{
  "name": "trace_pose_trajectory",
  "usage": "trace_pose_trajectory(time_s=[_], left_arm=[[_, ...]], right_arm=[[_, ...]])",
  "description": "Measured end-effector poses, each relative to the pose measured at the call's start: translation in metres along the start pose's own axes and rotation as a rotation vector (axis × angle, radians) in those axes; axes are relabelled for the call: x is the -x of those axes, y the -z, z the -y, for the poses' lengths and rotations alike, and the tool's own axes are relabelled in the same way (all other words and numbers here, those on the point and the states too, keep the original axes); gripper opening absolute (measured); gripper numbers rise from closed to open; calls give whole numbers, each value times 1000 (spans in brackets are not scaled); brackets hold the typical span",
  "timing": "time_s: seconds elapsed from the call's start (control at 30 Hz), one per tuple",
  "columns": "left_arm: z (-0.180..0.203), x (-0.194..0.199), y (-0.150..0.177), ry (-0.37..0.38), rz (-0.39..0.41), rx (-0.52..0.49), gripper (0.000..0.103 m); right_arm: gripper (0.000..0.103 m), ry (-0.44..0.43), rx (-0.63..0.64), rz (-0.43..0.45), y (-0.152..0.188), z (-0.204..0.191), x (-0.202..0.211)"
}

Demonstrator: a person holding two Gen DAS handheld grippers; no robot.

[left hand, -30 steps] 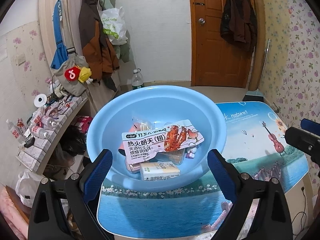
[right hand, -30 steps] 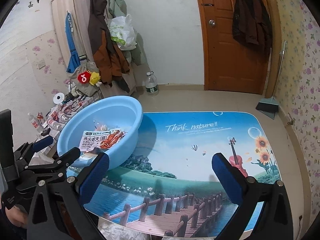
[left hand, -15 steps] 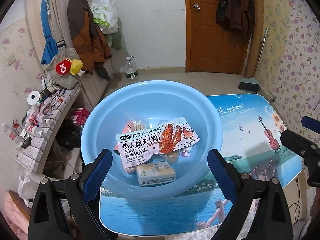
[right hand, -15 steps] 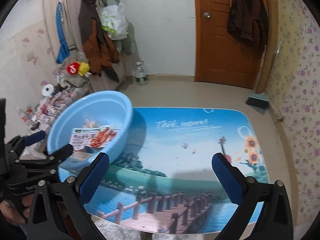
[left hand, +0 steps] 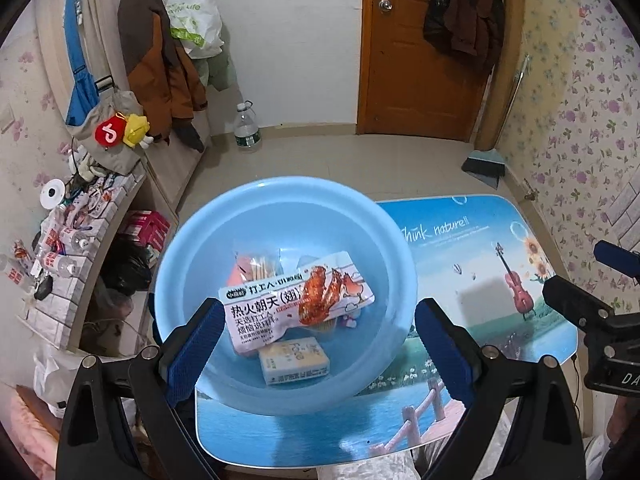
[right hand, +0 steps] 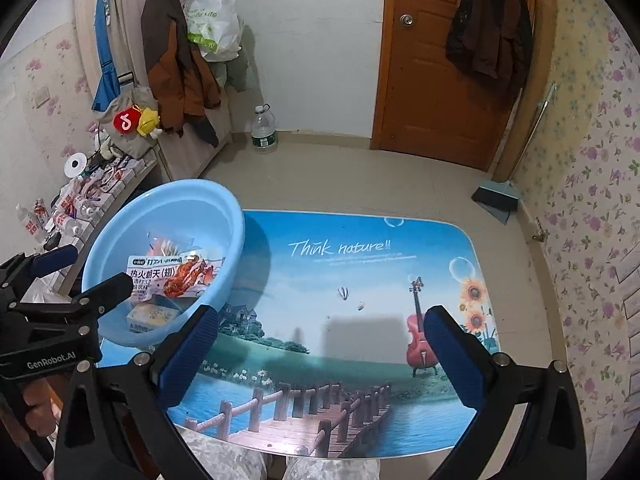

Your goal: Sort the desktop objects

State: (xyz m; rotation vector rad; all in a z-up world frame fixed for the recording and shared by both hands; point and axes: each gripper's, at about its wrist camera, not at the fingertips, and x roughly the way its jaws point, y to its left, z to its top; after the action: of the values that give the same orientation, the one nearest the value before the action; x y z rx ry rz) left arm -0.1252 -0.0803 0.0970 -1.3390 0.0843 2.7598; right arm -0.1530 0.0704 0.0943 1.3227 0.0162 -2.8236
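Above the round light-blue plastic basin [left hand: 286, 292], your left gripper [left hand: 316, 344] hangs with its jaws spread wide and nothing between them. Inside the basin, a white snack packet printed with a red chicken wing [left hand: 296, 308] lies topmost; a small pale-yellow box [left hand: 294, 364] sits at the basin's near side, and an orange-tinted clear packet [left hand: 252, 268] shows at the basin's far side, partly under the snack packet. The basin itself rests on the left end of the picture-printed tabletop [right hand: 360, 280], overhanging its edge. Your right gripper [right hand: 320, 356] is equally wide open and empty, held over the bare tabletop to the right of the basin.

The step in hand appears to be picking from the basin. Take the snack packet first, since it covers the rest; close on one short end rather than its slack middle. Keep downward force light: the overhanging basin could tip.
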Motion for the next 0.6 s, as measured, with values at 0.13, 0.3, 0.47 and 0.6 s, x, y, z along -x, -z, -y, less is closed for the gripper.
trace_pose_trajectory(time_s=[0.13,0.3,0.47,0.6], left_arm=[[2,6,-2,-1,11,-4,97],[8,9,1,7,13,-2,97],[18,15,4,9,27,-4,97],[32,19,7,15,38,-17,97]], right_arm=[[103,-1,-4,11,0,1,5],[103,1,-6,7,5,4,6],[103,2,-24,3,12,13,7],[103,12,-47,1,18,25,10]])
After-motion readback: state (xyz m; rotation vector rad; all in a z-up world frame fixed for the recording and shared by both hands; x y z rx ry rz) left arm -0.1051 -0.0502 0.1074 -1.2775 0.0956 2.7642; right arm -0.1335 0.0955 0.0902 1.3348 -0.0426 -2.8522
